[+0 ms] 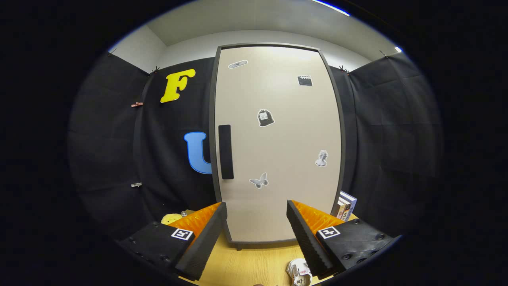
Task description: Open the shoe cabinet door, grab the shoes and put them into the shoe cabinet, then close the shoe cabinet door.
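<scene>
At lower left a yellow soft toy (pixel 171 218) lies behind the left finger. The gripper (pixel 257 228) holds its jaws wide apart, empty, bare wooden table (pixel 246 264) between them. The shoe cabinet (pixel 278 143) fills the centre, door shut, handle (pixel 226 151) along its left edge. A white shoe (pixel 298 272) sits at lower centre-right; books (pixel 346 206) lean beside the cabinet's right edge.
</scene>
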Demonstrator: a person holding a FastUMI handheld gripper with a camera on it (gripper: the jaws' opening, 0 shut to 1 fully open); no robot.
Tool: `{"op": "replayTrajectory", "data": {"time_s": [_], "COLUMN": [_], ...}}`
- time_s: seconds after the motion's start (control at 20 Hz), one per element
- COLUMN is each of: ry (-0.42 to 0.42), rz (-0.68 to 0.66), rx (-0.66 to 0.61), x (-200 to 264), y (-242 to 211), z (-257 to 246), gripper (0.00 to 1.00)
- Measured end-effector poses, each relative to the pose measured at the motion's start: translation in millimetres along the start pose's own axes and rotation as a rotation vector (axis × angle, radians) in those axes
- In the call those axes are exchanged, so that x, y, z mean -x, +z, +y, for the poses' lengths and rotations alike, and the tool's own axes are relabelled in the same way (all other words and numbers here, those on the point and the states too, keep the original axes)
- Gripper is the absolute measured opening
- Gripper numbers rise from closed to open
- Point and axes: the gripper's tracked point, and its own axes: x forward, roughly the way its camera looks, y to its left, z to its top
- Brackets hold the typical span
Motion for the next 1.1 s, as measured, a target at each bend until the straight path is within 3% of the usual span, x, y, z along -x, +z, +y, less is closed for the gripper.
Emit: {"op": "replayTrajectory", "data": {"time_s": [0.3,0.75,1.1], "ry": [0.037,0.014,0.059], "rz": [-0.029,-0.098,-0.044], "rx": [-0.028,-0.031,-0.005], "x": [-37.7,-102.6,-140.4], "y": [23.6,67.8,53.0], "z": [21.5,29.7,58.7], "gripper": [0.98,0.97,0.98]}}
